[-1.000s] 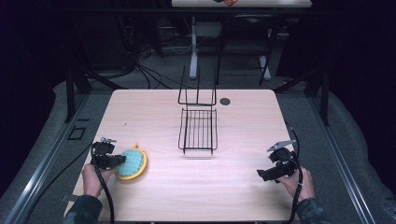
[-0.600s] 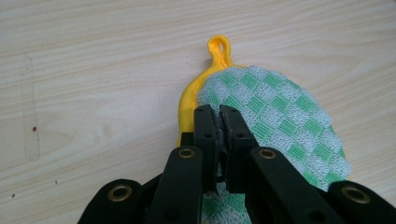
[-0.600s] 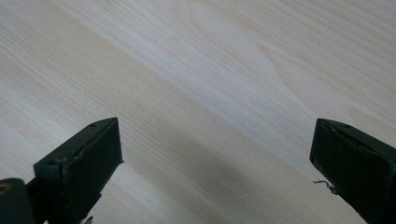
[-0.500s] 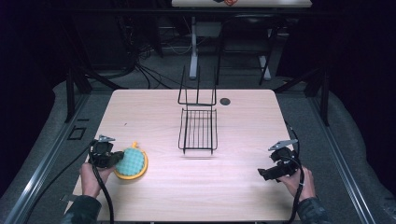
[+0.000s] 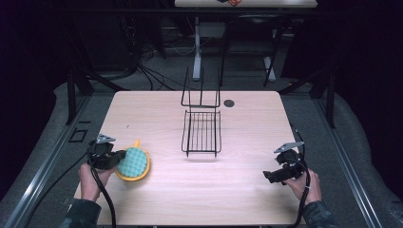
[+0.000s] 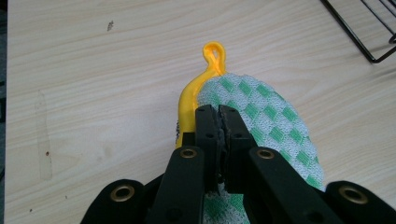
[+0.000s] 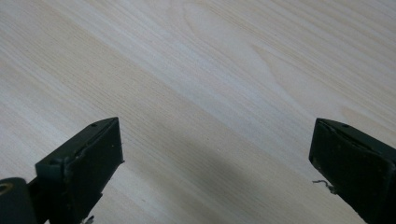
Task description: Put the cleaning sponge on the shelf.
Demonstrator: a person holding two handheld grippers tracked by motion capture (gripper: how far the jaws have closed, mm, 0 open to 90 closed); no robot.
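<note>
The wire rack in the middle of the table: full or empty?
Empty: the wire rack has bare table showing through its bars.

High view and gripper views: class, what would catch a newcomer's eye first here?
The green checked pot holder with its yellow rim, pinched in the left gripper at the table's near left. Next, the black wire rack standing mid-table. The right gripper hangs open over bare wood at the near right.

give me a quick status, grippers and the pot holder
Left gripper shut on pot holder, near table's left edge. Right gripper open, holding nothing. Wire rack mid-table, apart from both.
</note>
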